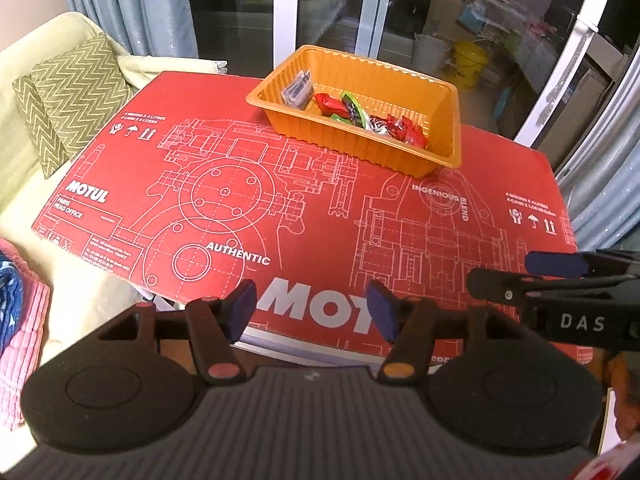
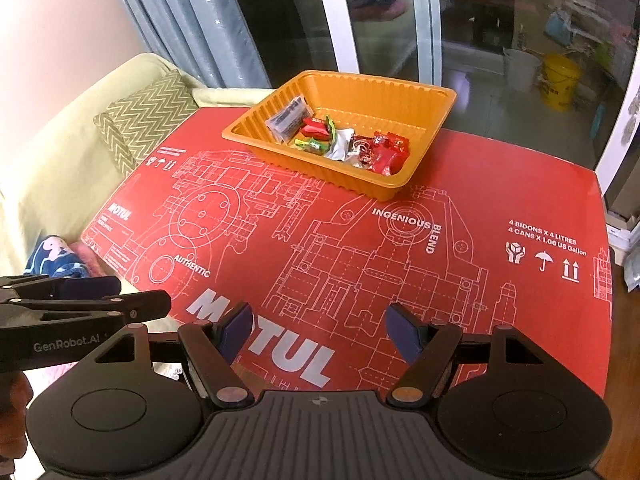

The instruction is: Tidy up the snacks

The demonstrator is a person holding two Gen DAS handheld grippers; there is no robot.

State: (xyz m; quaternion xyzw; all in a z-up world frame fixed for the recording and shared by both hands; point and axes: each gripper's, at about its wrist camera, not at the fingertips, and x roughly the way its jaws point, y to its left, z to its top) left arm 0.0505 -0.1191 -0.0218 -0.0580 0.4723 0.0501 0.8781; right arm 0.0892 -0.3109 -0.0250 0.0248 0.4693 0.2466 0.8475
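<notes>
An orange plastic tray (image 1: 448, 120) (image 2: 432, 120) stands at the far side of the red MOTUL cardboard sheet (image 1: 280, 208) (image 2: 360, 248). In it lie several wrapped snacks: a grey packet (image 1: 297, 89) (image 2: 289, 117), red packets (image 1: 406, 128) (image 2: 386, 154) and a green one (image 1: 352, 110) (image 2: 314, 144). My left gripper (image 1: 314, 308) is open and empty above the sheet's near edge. My right gripper (image 2: 322, 330) is open and empty, also at the near edge. Each gripper shows side-on in the other's view, the right one (image 1: 560, 280) and the left one (image 2: 88, 300).
A pale sofa with a green zigzag cushion (image 1: 68, 96) (image 2: 144, 116) lies to the left. Pink and blue cloth (image 1: 16, 320) sits at the near left. Glass doors and grey curtains (image 1: 132, 4) stand behind the table. Yellow and white buckets (image 2: 560, 80) are beyond the glass.
</notes>
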